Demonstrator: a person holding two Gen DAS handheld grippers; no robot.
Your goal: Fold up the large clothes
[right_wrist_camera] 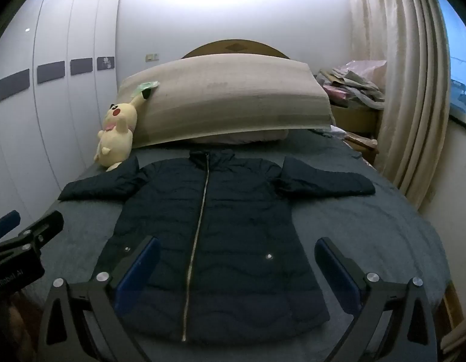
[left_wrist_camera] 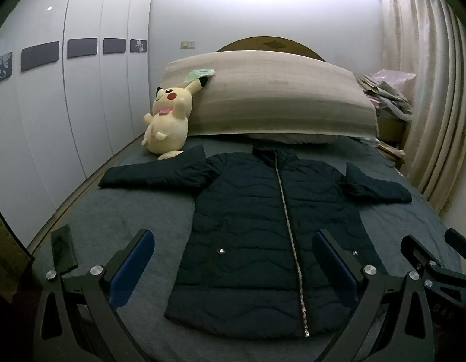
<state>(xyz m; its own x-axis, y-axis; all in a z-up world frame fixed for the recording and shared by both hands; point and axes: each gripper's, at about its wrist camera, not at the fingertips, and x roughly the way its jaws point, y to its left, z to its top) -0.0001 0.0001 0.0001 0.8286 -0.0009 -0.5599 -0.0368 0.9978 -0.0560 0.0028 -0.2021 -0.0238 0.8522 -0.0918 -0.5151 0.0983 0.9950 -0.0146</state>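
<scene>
I hold the left gripper [left_wrist_camera: 233,267] and right gripper [right_wrist_camera: 237,271] side by side, tilted downward above the hem of the dark quilted jacket [left_wrist_camera: 272,229], jaws spread wide and empty. It lies flat, zipped, sleeves outstretched, on the bed [left_wrist_camera: 127,211].

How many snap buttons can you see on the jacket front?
2: one snap left of the zipper, one snap right, both low on the jacket. Others may be hidden.

Behind the big pillow [left_wrist_camera: 272,96], most of the headboard [left_wrist_camera: 269,43] is hidden; beside that pillow, the heap [right_wrist_camera: 353,83] is too blurred to identify.
</scene>
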